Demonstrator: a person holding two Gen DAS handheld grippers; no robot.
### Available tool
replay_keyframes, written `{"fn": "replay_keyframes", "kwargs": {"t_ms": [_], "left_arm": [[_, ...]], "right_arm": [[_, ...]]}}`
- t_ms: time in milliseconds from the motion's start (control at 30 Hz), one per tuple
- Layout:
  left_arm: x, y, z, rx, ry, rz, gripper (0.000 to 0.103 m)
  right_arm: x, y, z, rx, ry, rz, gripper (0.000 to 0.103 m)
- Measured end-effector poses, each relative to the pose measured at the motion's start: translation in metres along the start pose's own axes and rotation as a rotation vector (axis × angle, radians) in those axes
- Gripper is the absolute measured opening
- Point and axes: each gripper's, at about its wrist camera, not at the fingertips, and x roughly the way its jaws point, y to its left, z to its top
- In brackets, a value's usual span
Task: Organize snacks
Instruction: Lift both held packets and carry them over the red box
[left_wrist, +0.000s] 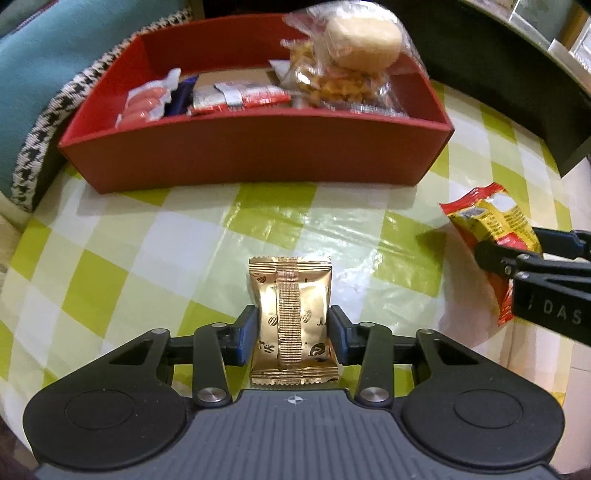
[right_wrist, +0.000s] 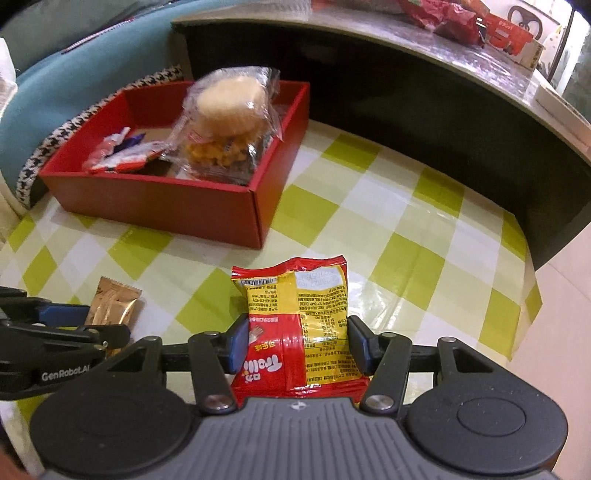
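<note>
The left tongs (left_wrist: 291, 334) pinch a gold foil snack packet (left_wrist: 291, 321) from both sides, above the green-and-white checked table (left_wrist: 147, 243). Toward the table's far edge stands a red box (left_wrist: 258, 147) holding wrapped sausages (left_wrist: 146, 103), red-and-white bars (left_wrist: 240, 96) and a clear bag with a pale round cake (left_wrist: 364, 37). Near the right edge, the right tongs (left_wrist: 517, 254) grip a red-and-yellow packet (left_wrist: 487, 221).

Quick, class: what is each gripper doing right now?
Left gripper: shut on the gold snack packet.
Right gripper: shut on the red-yellow snack packet.
</note>
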Motion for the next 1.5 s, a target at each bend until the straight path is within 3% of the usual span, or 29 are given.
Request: {"fn": "replay_keyframes", "kwargs": {"t_ms": [833,1500], "left_arm": [[-0.039,0.019,0.007,-0.034,-0.145,0.033,0.049],[-0.062,0.034,0.034,-0.09,-0.254,0.054,0.049]], "right_arm": [[-0.02,0.027,0.004,-0.02,-0.074,-0.008,0.057],[-0.025,0.038,0.048,-0.026,-0.181,0.015,0.057]]}}
